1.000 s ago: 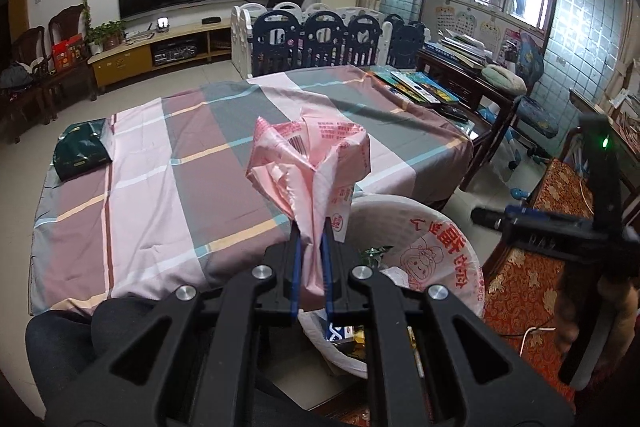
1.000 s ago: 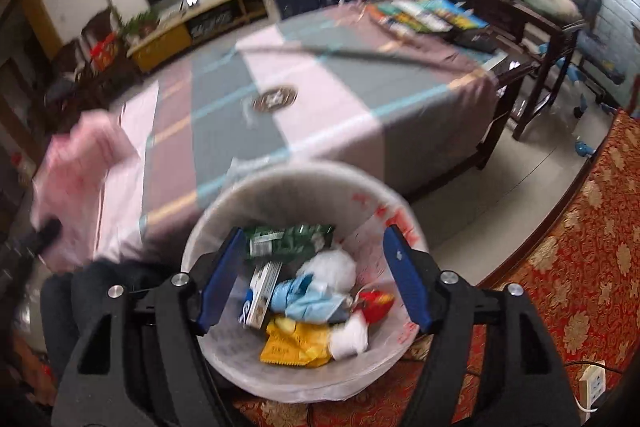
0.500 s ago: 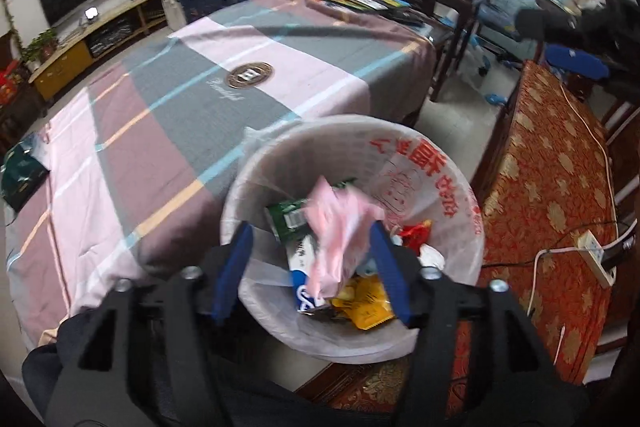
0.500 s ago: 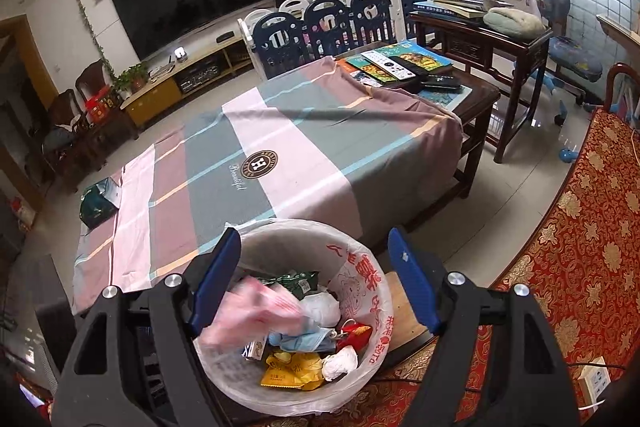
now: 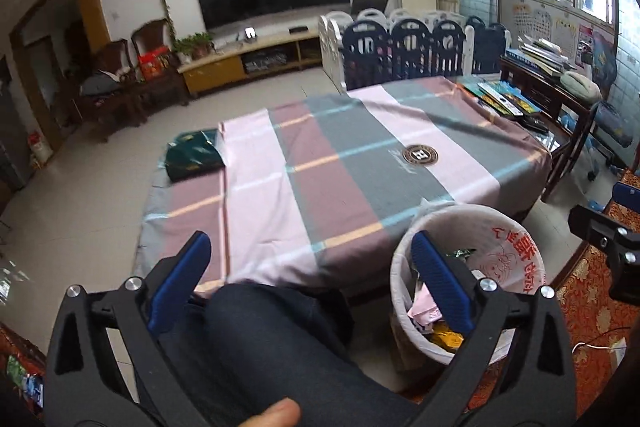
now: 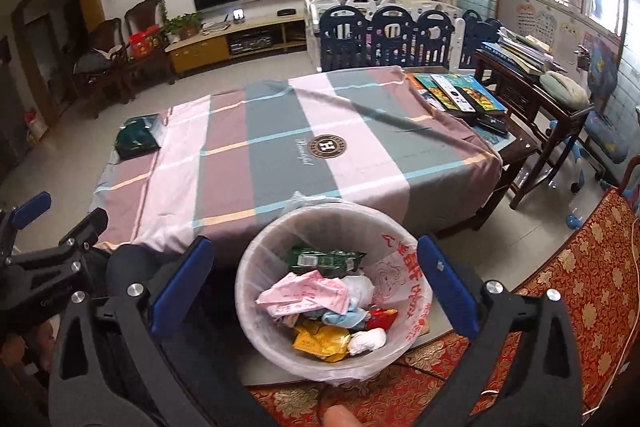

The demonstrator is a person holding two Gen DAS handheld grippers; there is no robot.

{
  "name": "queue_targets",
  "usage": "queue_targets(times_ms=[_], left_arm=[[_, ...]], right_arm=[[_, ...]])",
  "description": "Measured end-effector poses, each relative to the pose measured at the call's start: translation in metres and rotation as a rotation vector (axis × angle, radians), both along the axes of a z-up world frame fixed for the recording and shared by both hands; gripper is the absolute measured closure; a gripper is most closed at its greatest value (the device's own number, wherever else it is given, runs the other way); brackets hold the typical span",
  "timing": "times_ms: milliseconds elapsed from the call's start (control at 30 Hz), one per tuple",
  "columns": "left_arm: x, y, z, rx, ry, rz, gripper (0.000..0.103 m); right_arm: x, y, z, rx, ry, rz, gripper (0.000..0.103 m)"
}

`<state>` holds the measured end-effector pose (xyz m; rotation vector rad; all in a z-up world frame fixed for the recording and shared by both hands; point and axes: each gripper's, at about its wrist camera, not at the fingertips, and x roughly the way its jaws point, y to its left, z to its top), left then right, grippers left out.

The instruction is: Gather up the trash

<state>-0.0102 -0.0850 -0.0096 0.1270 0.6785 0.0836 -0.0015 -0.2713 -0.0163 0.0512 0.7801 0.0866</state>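
Currently noted: left gripper (image 5: 310, 279) hung with jaws spread wide, holding nothing, above the person's dark trouser leg (image 5: 280, 347) at the near edge of the bench (image 5: 320, 167). Right gripper (image 6: 314, 283) also had its jaws fully apart and empty, framing the white lined trash bin (image 6: 404, 263) standing on the floor just beside the bench. Crumpled pink wrapper (image 6: 308, 293) lay inside the bin on top of the other trash, beside a green packet (image 6: 324, 259) and above a yellow packet (image 6: 320, 341). Striped cloth (image 6: 260, 163) covered the bench; a dark green package (image 6: 136, 139) lay at its far left corner.
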Motion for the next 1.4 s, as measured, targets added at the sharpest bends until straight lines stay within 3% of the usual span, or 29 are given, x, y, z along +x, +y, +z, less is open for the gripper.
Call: queue_targets(times_ms=[267,800,1400], left_arm=[[-0.032,0.016,0.024,-0.044,-0.102,0.029,0.003],[-0.029,0.027,0.024,-0.116,-0.08,0.062,0.003],[-0.029,0.029,0.021,-0.135,-0.064,0.057,0.003]], right_arm=[[-0.007,0.011,0.017,-0.024,-0.042,-0.006,0.003],[-0.009,0.021,0.015,-0.036,-0.045,0.031,0.003],[-0.007,0.022,0.014,-0.037,-0.037,0.04,0.003]])
